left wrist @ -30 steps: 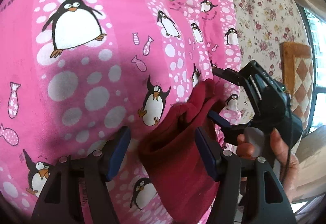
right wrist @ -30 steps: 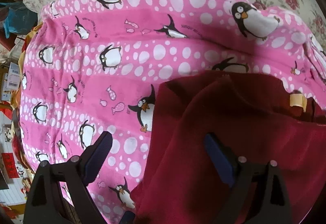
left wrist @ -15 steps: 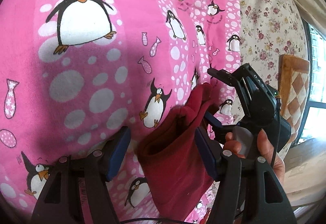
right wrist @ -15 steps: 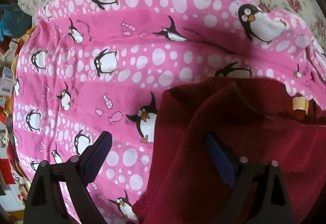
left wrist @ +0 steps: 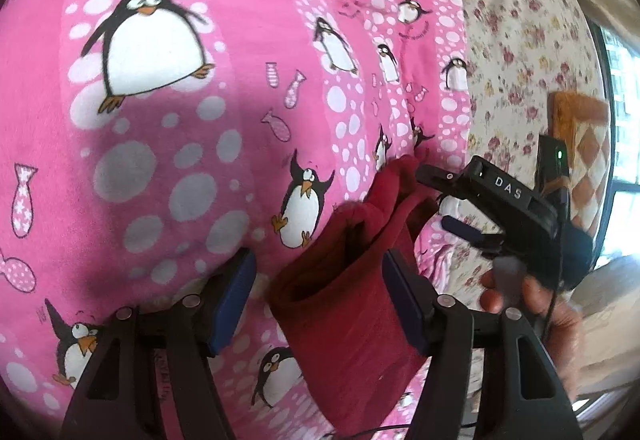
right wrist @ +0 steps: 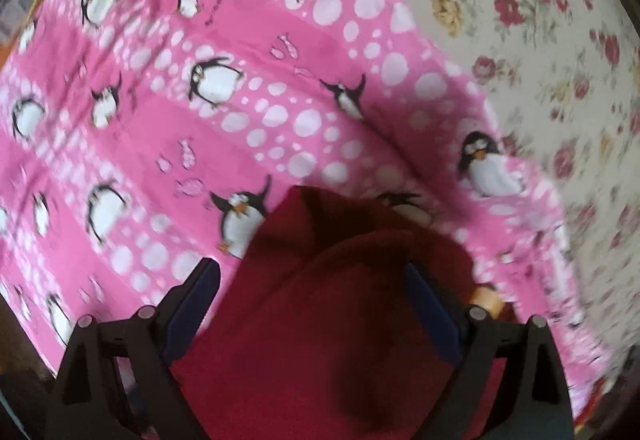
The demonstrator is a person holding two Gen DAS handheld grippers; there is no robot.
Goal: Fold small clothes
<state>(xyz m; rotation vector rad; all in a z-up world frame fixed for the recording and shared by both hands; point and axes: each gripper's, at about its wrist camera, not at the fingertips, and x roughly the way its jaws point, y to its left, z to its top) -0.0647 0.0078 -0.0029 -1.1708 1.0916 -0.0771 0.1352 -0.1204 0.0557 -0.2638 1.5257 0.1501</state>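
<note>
The red garment (left wrist: 352, 304) lies bunched on the pink penguin blanket (left wrist: 168, 168) spread over a bed with a flowered sheet (left wrist: 516, 40). The left tool (left wrist: 316, 288) stands with its jaws apart; the cloth rises between them and lies against the right-hand pad, while the left-hand pad is clear of it, so nothing is clamped. The right tool (right wrist: 316, 304) also has its jaws wide, with the garment filling the space under and between them; that view is smeared, so whether either pad touches the cloth is, I think, not to be settled. From the left camera the right tool (left wrist: 452, 200) sits just beside the garment's far, raised end, in a person's hand (left wrist: 532, 300).

The risk I see: a soft, heaped cloth gives no clean edge. If a tool closes on several layers at once, the fold will drag crooked, and the loose blanket underneath could be pinched and lifted along with it
</note>
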